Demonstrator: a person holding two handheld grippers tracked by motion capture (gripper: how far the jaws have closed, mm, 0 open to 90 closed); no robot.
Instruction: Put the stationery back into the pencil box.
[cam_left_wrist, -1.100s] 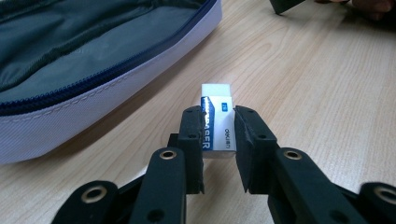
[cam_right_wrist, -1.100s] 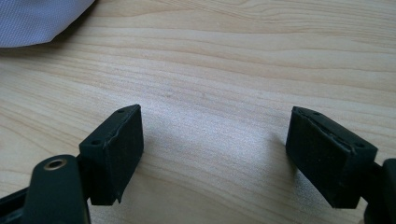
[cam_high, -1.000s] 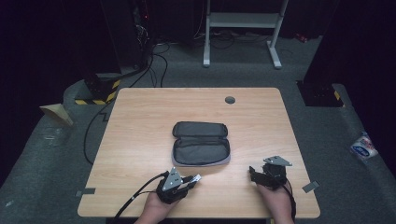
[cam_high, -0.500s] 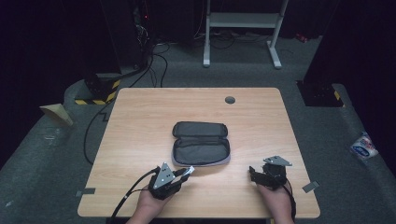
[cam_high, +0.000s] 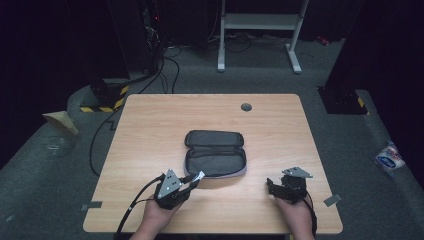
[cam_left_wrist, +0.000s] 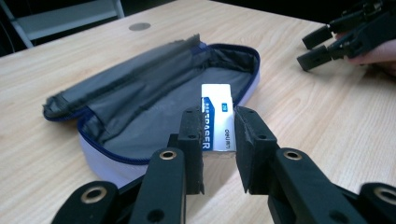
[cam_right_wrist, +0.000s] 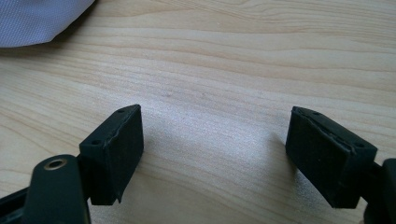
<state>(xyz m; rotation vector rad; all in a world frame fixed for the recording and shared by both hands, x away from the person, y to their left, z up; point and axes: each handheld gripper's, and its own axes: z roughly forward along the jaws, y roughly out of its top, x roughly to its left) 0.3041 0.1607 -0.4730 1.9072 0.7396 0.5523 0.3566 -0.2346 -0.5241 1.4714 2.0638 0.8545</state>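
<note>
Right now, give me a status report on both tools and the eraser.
Left tool shut on white rectangular eraser, just short of open grey fabric pencil case. Right tool open, empty, on the wooden table. Nothing in the way.

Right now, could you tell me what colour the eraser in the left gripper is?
The eraser is white with a blue printed sleeve, clearest in the left gripper view.

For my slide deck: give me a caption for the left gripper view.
Left gripper holds a white eraser before an open pencil case.
</note>
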